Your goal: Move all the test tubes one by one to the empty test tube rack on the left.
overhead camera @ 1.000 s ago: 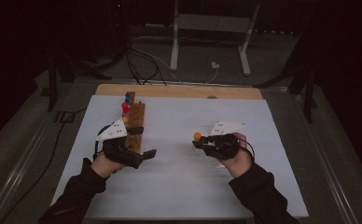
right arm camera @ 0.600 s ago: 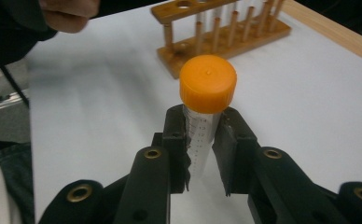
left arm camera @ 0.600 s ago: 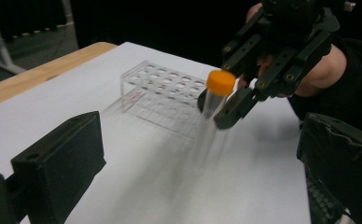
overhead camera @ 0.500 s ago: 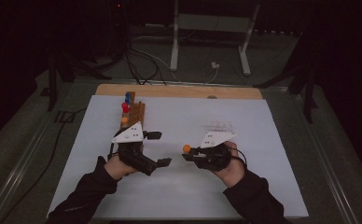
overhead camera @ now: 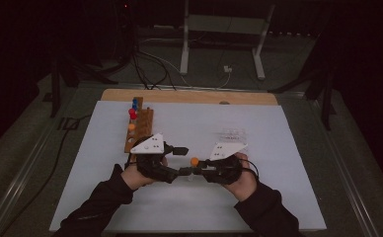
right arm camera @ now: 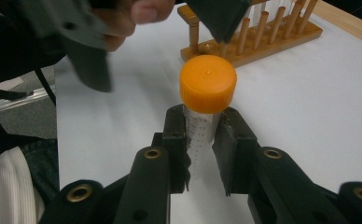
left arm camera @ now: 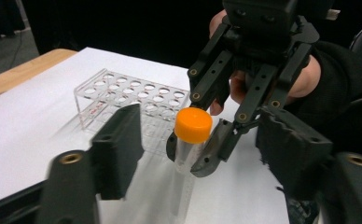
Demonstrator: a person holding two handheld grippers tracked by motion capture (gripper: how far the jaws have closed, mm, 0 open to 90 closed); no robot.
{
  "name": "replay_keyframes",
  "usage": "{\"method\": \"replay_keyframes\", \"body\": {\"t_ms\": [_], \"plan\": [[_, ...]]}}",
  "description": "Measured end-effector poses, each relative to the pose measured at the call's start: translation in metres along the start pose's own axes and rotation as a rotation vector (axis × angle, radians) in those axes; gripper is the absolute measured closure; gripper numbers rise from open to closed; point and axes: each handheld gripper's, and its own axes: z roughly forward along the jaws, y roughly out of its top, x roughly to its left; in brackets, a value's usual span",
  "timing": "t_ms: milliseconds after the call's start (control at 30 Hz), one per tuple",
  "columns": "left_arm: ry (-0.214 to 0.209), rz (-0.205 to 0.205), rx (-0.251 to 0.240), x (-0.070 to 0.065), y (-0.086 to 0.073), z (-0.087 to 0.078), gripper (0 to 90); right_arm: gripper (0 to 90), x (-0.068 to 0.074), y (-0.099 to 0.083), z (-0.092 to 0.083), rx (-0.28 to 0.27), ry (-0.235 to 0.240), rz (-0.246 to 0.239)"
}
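A clear tube with an orange cap (right arm camera: 208, 83) stands upright in my right gripper (right arm camera: 202, 126), whose jaws are shut on its graduated body just below the cap. In the high view the right gripper (overhead camera: 199, 167) holds the orange cap (overhead camera: 194, 161) at the centre front of the white mat. My left gripper (overhead camera: 183, 161) faces it from the left, open. In the left gripper view, the left gripper (left arm camera: 202, 121) has its jaws spread wide on either side of the tube (left arm camera: 187, 149), not touching it.
A wooden rack (overhead camera: 139, 129) with red, blue and orange capped tubes stands at the mat's left rear; its pegs (right arm camera: 254, 42) show behind the tube. A clear acrylic rack (overhead camera: 231, 133), also (left arm camera: 132, 93), sits right of centre. White mat (overhead camera: 278, 197) covers the table.
Both hands have drawn together toward the centre front. The right gripper carried the tube leftward, and the open left gripper came in around it.
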Motion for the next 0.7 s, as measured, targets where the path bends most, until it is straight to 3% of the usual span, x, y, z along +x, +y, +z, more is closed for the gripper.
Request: {"method": "replay_keyframes", "body": {"t_ms": [500,700], "plan": [[-0.024,0.025,0.019,0.004,0.002,0.015,69.9,75.2,0.0,0.002,-0.003,-0.006,-0.013,0.001],[-0.008,0.054,0.023,0.003,0.004,0.016,71.5,75.1,-0.001,0.001,-0.003,-0.008,-0.014,0.014]]}}
